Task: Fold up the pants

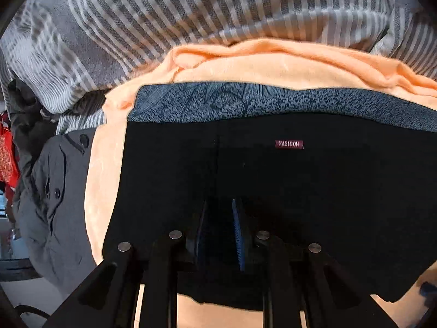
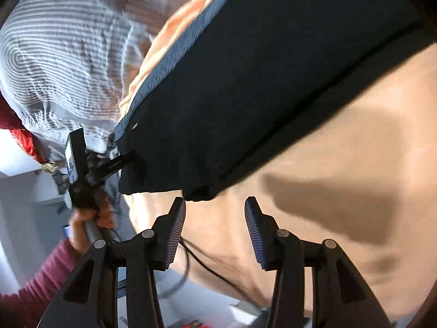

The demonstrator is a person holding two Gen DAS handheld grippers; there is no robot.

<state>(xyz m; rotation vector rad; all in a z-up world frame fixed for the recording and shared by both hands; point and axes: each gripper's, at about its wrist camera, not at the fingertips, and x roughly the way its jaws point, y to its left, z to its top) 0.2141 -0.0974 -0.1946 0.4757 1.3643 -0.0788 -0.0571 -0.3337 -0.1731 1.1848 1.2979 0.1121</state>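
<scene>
Black pants [image 1: 273, 186] with a red "FASHION" label [image 1: 289, 144] lie folded on an orange sheet [image 1: 245, 65], over a blue-grey patterned cloth [image 1: 245, 99]. My left gripper [image 1: 220, 235] sits low over the pants' near edge, its fingers narrowly apart with black cloth between them. In the right wrist view the pants [image 2: 259, 82] lie as a dark slab, and the left gripper [image 2: 120, 161] touches their left corner. My right gripper [image 2: 215, 229] is open and empty, just in front of the pants' near corner.
A grey and white striped blanket [image 1: 164, 13] is heaped behind the orange sheet. A dark grey buttoned garment [image 1: 54, 205] lies at the left. A black cable [image 2: 207, 268] runs over the sheet near my right gripper. Red cloth [image 2: 21, 139] lies far left.
</scene>
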